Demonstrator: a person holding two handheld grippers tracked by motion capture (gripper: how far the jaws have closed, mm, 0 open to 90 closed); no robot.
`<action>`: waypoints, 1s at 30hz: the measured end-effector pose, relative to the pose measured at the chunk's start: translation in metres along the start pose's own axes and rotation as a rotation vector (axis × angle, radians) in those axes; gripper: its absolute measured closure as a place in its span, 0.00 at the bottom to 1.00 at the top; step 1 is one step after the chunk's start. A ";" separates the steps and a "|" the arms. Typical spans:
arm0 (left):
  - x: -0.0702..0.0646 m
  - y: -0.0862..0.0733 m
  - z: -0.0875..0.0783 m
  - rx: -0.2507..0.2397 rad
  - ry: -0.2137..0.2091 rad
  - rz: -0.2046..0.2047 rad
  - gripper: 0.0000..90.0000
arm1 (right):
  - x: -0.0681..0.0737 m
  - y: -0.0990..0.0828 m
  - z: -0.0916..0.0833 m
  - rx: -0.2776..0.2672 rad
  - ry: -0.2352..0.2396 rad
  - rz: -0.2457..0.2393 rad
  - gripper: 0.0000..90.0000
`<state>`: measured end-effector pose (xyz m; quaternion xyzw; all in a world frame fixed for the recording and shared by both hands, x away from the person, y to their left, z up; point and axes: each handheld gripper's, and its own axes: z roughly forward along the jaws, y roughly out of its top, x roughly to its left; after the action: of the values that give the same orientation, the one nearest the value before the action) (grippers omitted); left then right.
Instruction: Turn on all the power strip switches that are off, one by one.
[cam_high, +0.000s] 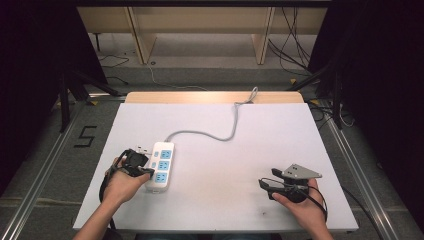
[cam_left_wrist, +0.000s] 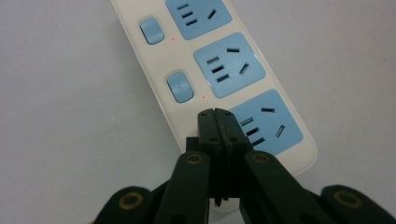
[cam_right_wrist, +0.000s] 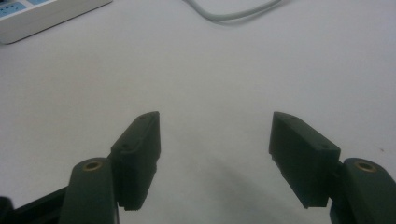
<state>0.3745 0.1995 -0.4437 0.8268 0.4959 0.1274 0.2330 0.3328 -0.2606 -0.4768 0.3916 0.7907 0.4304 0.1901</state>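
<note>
High view: one white power strip (cam_high: 161, 165) lies on the white worktop (cam_high: 220, 200), left of centre and nearer the front edge than the back. Its long axis runs roughly front to back, tilted slightly, with the cord end pointing toward the back edge. Three blue sockets sit in a row along it. One grey cord (cam_high: 220, 134) leaves its far end, curves right and runs off over the back edge. Two hands hold two grippers. The left hand (cam_high: 122, 185) holds the left gripper (cam_high: 141, 169) against the strip's left side near its front end. The right hand (cam_high: 300, 202) holds the right gripper (cam_high: 264, 184) near the front right corner, well apart from the strip.

Left gripper view: the left gripper (cam_left_wrist: 218, 122) has its jaws pressed together with no gap, the tips over the strip (cam_left_wrist: 154, 70) beside the nearest socket. Three sockets show, and two blue switches (cam_left_wrist: 180, 87), each with a small red light beside it. Whether the tips touch the strip cannot be told.

Right gripper view: the right gripper (cam_right_wrist: 215, 140) has its jaws spread wide over bare worktop (cam_right_wrist: 215, 70), holding nothing. A corner of the strip (cam_right_wrist: 46, 16) and a loop of cord (cam_right_wrist: 233, 14) lie at the top.
</note>
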 end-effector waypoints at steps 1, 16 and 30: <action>0.000 0.000 0.000 0.001 0.000 -0.001 1.00 | 0.000 0.000 0.000 0.000 0.000 0.000 0.39; 0.000 0.001 0.001 0.016 0.001 0.007 1.00 | 0.000 0.000 0.000 0.000 0.001 -0.002 0.39; 0.000 0.002 0.002 0.024 0.001 0.008 1.00 | 0.001 0.000 0.000 0.001 0.001 -0.001 0.39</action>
<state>0.3770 0.1985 -0.4439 0.8314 0.4944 0.1226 0.2222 0.3325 -0.2598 -0.4768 0.3912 0.7913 0.4299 0.1898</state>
